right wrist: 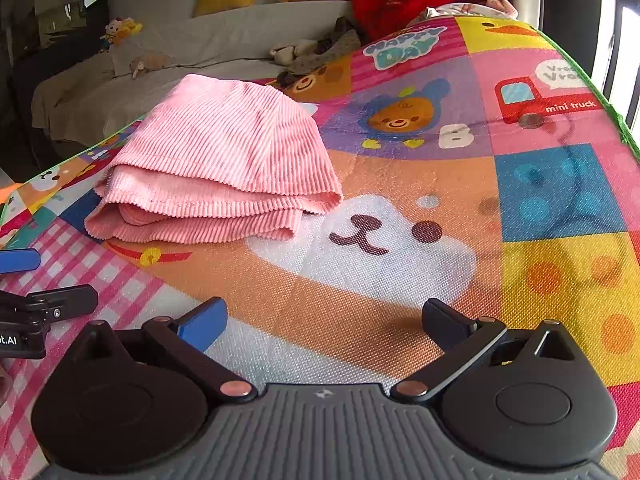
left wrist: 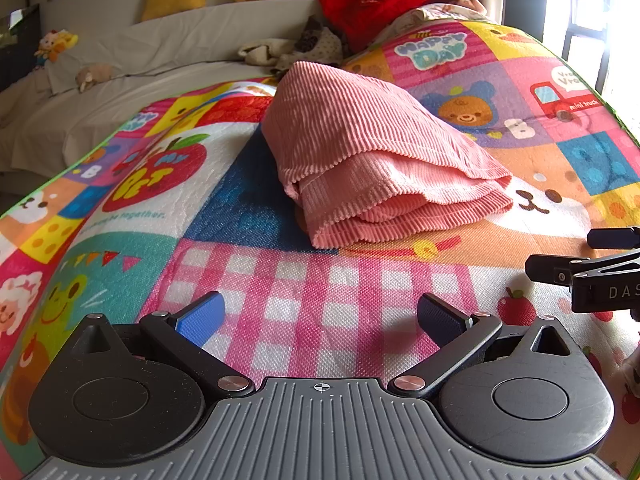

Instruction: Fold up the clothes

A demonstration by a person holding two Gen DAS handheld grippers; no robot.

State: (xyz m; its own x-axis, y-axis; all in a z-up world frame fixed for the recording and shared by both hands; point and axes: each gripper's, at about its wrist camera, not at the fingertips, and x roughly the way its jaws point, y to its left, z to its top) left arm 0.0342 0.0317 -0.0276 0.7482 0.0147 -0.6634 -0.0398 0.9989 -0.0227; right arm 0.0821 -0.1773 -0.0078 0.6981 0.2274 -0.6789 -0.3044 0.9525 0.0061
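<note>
Two hand-held grippers hover low over a bright cartoon-printed play mat, both empty. Seen through its own camera, the left gripper (left wrist: pixel 320 320) has its fingers spread wide, one blue pad and one dark pad, with nothing but pink-and-white checked mat between them. The right gripper (right wrist: pixel 324 322) is likewise spread wide and holds nothing, poised over an orange patch of mat beside a printed white dog face. Each gripper shows at the side edge of the other's view, so the two sit side by side near the mat's near edge.

Just beyond them, toward the middle of the play mat (left wrist: pixel 592 160), lies the pink ribbed garment (left wrist: pixel 360 148), also clear in the right view (right wrist: pixel 224 152). It is folded into a compact stack of several layers, its open hemmed edges facing the grippers and its rounded fold toward the far edge. Neither gripper touches it.

Past the far edge stands a grey-covered sofa (left wrist: pixel 168 44) with yellow cushions, a red plush item and small soft toys.

Judging by the neat stack, this garment's folding looks finished or nearly so. A next move would probably call for either tidying the loose front layers or setting the bundle aside.
</note>
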